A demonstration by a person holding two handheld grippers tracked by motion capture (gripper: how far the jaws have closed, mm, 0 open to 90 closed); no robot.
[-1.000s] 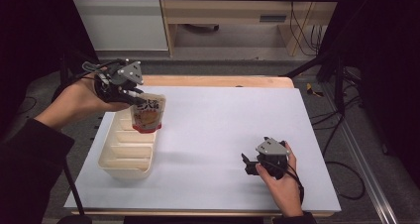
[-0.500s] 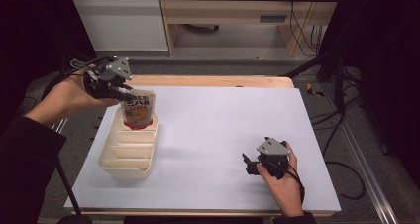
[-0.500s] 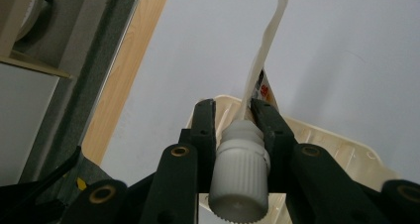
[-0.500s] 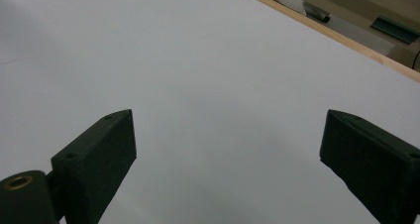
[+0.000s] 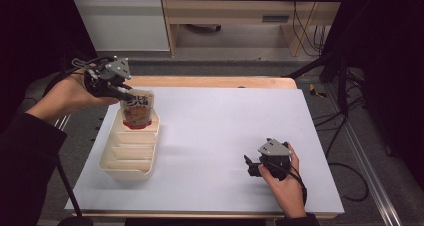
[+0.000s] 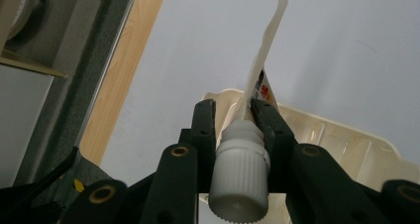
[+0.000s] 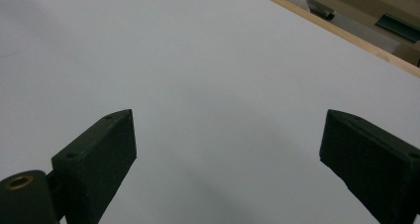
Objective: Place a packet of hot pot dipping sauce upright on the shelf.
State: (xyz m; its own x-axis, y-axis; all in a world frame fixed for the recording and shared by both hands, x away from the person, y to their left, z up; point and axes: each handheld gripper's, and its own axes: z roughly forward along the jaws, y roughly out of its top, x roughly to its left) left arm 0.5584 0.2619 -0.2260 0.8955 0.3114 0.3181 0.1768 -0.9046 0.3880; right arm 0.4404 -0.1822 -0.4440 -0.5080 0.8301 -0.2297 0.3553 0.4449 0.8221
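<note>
**Pouch carried over the far end of the tray**

Since the earlier high-view frames, the left tool and its pouch have shifted leftward, from beside the tray's far right corner to over its far compartment; the right tool has kept its place.

High view: left tool (image 5: 121, 89) sits at the desk's far left corner, held in the person's left hand (image 5: 75, 91). A spouted pouch (image 5: 137, 109) hangs from it, upright, its red base at or just inside the far compartment of the cream tray (image 5: 129, 153); whether it touches the bottom I cannot tell. The tray lies along the left side of the white desk (image 5: 215, 136). Right tool (image 5: 252, 166) rests low on the desk near the front right, well apart from the tray, in the right hand (image 5: 282, 178).

Left gripper view: jaws are clamped on the pouch's white spout neck (image 6: 242, 130), just past the ribbed cap (image 6: 238, 179). Pouch body runs away edge-on, over the tray (image 6: 341, 135).

Right gripper view: jaws stand wide apart with nothing between them, bare white desk (image 7: 213, 75) ahead.
</note>
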